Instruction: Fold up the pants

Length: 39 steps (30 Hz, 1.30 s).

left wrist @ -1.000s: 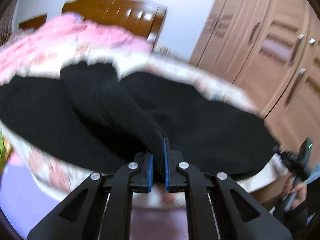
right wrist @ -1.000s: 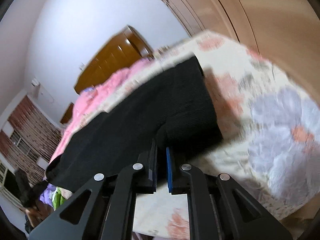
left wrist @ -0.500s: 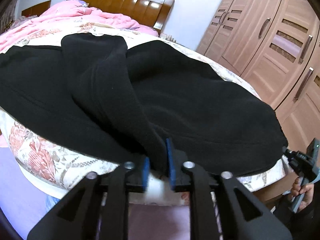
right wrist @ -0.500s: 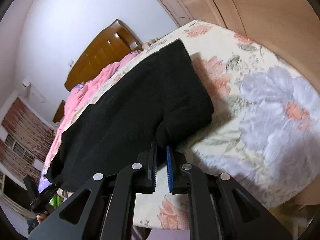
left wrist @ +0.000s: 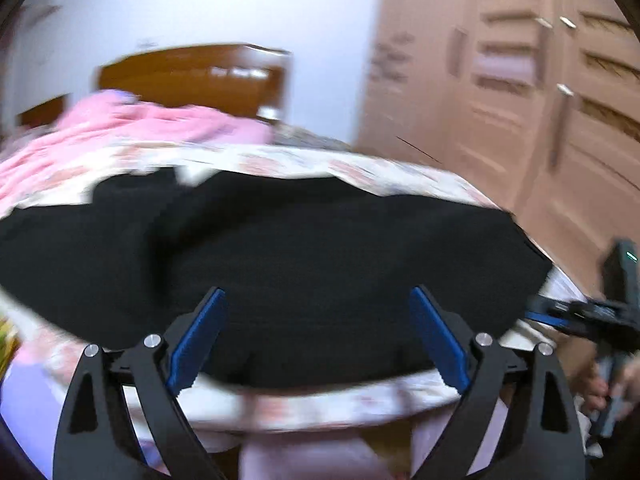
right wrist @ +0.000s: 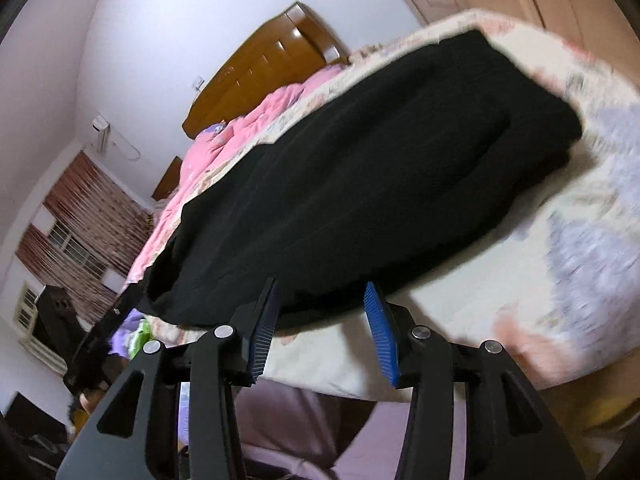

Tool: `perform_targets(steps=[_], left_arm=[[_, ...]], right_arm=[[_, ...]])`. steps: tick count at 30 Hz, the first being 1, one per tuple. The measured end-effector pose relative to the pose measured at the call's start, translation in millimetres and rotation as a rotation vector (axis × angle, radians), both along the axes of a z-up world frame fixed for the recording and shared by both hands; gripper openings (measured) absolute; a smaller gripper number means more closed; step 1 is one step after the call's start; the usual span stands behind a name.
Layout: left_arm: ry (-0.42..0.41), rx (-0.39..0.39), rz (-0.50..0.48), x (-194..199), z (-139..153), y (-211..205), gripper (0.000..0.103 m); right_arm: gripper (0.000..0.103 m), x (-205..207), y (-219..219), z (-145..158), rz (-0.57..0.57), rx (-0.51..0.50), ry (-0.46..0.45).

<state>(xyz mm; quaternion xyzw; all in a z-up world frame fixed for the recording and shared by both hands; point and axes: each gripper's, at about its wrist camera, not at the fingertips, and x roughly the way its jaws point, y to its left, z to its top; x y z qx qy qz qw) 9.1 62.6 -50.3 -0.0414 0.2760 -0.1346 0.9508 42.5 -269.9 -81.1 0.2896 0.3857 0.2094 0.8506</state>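
Black pants [left wrist: 300,248] lie folded lengthwise across the foot of a floral-sheeted bed [left wrist: 320,404]. My left gripper [left wrist: 317,292] hovers at their near edge, jaws opening wide, the blue pads clear of the cloth. In the right wrist view the pants [right wrist: 360,168] stretch away toward the left. My right gripper [right wrist: 321,284] sits at their near edge with its jaws opening. The hem shows in the gap, but neither pad presses on it. Each gripper shows at the side of the other's view: the right one [left wrist: 616,312], the left one [right wrist: 100,340].
A pink blanket [left wrist: 140,128] is bunched in front of the wooden headboard [left wrist: 192,80]. Wardrobe doors [left wrist: 520,100] stand along the right of the bed. A curtained window [right wrist: 68,216] is at the far left. Bare floral sheet [right wrist: 580,240] lies to the right of the pants.
Both grippers were shut on pinched folds of the pants; both have let go and opened. The raised fabric has dropped flat on the bed. Both grippers have moved sideways.
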Motion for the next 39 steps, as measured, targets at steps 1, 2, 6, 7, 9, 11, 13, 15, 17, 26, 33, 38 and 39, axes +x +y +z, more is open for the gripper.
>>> perform_targets(steps=[1, 2, 6, 7, 9, 11, 13, 15, 17, 26, 33, 38, 39], left_arm=[[0.022, 0.001, -0.056, 5, -3, -13, 0.092], [0.036, 0.006, -0.085, 8, -7, -22, 0.093], [0.087, 0.067, -0.156, 31, -25, -59, 0.093], [0.100, 0.078, -0.159, 36, -30, -63, 0.093], [0.131, 0.102, -0.146, 40, -39, -68, 0.093], [0.148, 0.094, -0.134, 43, -46, -66, 0.093], [0.145, 0.095, -0.131, 40, -47, -59, 0.093], [0.143, 0.094, -0.132, 42, -46, -59, 0.093], [0.144, 0.093, -0.137, 42, -45, -57, 0.093], [0.072, 0.081, -0.264, 25, -36, -70, 0.094], [0.031, 0.131, -0.309, 19, -28, -87, 0.096], [0.046, 0.144, -0.346, 27, -29, -98, 0.096], [0.048, 0.147, -0.354, 28, -31, -100, 0.096]], right_arm=[[0.044, 0, 1, -2, 0.004, 0.010, 0.003], [0.044, 0, 3, -2, 0.003, 0.005, -0.010], [0.044, 1, 5, 1, 0.003, 0.018, -0.053], [0.044, 1, 7, 3, 0.001, 0.016, -0.067], [0.044, 1, 5, 2, 0.000, 0.027, -0.079], [0.044, 0, 7, 0, 0.010, 0.043, -0.079], [0.043, 0, 9, -1, 0.030, 0.049, -0.078], [0.043, 0, 12, -2, 0.045, 0.044, -0.076], [0.039, 3, 15, -1, 0.057, 0.048, -0.068], [0.016, 10, 23, 7, 0.025, 0.065, -0.076], [0.017, 2, 15, 21, -0.020, 0.020, -0.039], [0.019, 10, 6, 11, -0.027, 0.101, -0.016], [0.019, 13, 8, 7, -0.020, 0.113, -0.002]])
